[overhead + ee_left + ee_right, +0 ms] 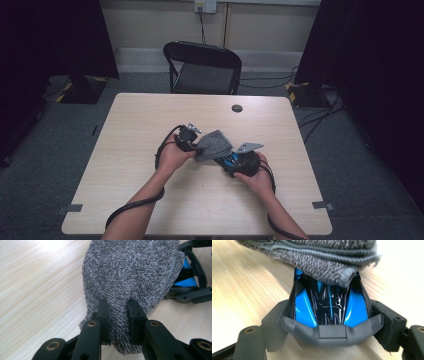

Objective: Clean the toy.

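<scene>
A pale wood-grain desk (150,200) stood on grey carpet in a room hung with dark curtains at both sides, a black folding chair (202,67) drawn up beyond its far edge and a small round dark disc (237,108) lying near that edge, right of the middle. Cables trailed across the floor to the right of the desk, under a wall socket. At the middle of the desk, slightly toward the near edge, a person's two forearms came in from below; the left gripper (192,142) was clenched on one edge of a grey terry cloth (214,145), which draped over the front of a black and blue toy car (231,161) held by the right gripper (235,162). The left gripper view showed what the high view could not: both black jaws pinched into the cloth's looped pile (130,275), with the car's blue panels (186,281) and black frame just beyond the cloth at the right. The right gripper view showed the car's glossy blue and black body (329,307) and grey rear bumper seated between that gripper's widely spread jaws, the pads pressing on its two sides, while the folded cloth (312,255) lay across the car's far end, touching it
</scene>
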Demonstrator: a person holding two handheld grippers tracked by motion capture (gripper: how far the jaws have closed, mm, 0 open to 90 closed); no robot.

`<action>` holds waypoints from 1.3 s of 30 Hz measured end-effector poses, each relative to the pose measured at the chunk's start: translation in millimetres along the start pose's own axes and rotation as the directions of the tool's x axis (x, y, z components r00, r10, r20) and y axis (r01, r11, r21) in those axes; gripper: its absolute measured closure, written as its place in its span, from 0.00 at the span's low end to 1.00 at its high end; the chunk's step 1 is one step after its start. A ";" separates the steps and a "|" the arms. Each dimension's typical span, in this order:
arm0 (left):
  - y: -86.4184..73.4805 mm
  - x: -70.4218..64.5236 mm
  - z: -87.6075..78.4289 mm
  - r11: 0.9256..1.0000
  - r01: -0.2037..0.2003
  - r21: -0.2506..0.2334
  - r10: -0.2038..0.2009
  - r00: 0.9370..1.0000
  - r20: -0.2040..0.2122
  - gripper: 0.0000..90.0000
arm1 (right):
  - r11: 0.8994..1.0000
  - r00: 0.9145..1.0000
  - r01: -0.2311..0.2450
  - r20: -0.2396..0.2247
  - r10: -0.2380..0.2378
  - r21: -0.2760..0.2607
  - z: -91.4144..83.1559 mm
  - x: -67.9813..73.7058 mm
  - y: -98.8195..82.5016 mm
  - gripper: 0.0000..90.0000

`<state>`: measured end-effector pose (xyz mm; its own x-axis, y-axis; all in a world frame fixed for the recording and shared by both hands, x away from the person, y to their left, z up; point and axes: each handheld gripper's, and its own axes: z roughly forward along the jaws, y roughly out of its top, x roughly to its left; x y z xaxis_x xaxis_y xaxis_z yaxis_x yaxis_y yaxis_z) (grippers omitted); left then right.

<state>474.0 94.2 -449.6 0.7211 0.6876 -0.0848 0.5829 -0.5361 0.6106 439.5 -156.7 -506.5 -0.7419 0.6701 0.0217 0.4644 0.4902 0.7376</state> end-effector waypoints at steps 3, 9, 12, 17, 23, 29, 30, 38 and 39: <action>1.6 3.4 0.0 1.000 0.008 0.001 -0.008 1.000 -0.003 0.84 | 1.000 1.000 0.000 0.000 0.000 0.000 0.0 0.0 0.0 0.26; 1.9 9.7 1.5 1.000 0.030 0.000 -0.030 0.999 -0.017 0.84 | 1.000 1.000 0.000 0.000 0.000 0.000 0.0 0.0 0.0 0.26; 0.2 13.5 2.7 0.999 0.047 0.000 -0.047 0.999 -0.024 0.84 | 1.000 1.000 0.000 0.000 0.000 0.000 0.0 0.0 0.0 0.26; -3.1 18.6 3.9 0.998 0.065 0.006 -0.065 0.997 -0.032 0.84 | 1.000 1.000 0.000 0.000 0.000 0.000 0.0 0.0 0.0 0.26; -5.5 23.3 4.6 0.996 0.087 0.006 -0.086 0.996 -0.033 0.84 | 1.000 1.000 0.000 0.000 0.000 0.000 0.0 0.0 0.0 0.26; -7.5 28.8 3.9 0.995 0.101 0.006 -0.100 0.994 -0.040 0.84 | 1.000 1.000 0.000 0.000 0.000 0.000 0.0 0.0 0.0 0.26; -8.0 29.6 3.7 0.995 0.102 0.003 -0.102 0.994 -0.044 0.84 | 1.000 1.000 0.000 0.000 0.000 0.000 0.0 0.0 0.0 0.26; -13.3 38.0 2.1 0.993 0.121 0.005 -0.121 0.991 -0.058 0.84 | 1.000 1.000 0.000 0.000 0.000 0.000 0.0 0.0 0.0 0.26; -14.2 39.2 1.6 0.992 0.123 0.008 -0.122 0.990 -0.063 0.84 | 1.000 1.000 0.000 -0.001 0.000 0.000 0.0 -0.1 0.0 0.26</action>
<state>494.6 127.9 -462.8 0.6192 0.7776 -0.1091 0.6703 -0.4511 0.5892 439.6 -156.7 -506.5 -0.7423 0.6697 0.0220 0.4642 0.4902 0.7377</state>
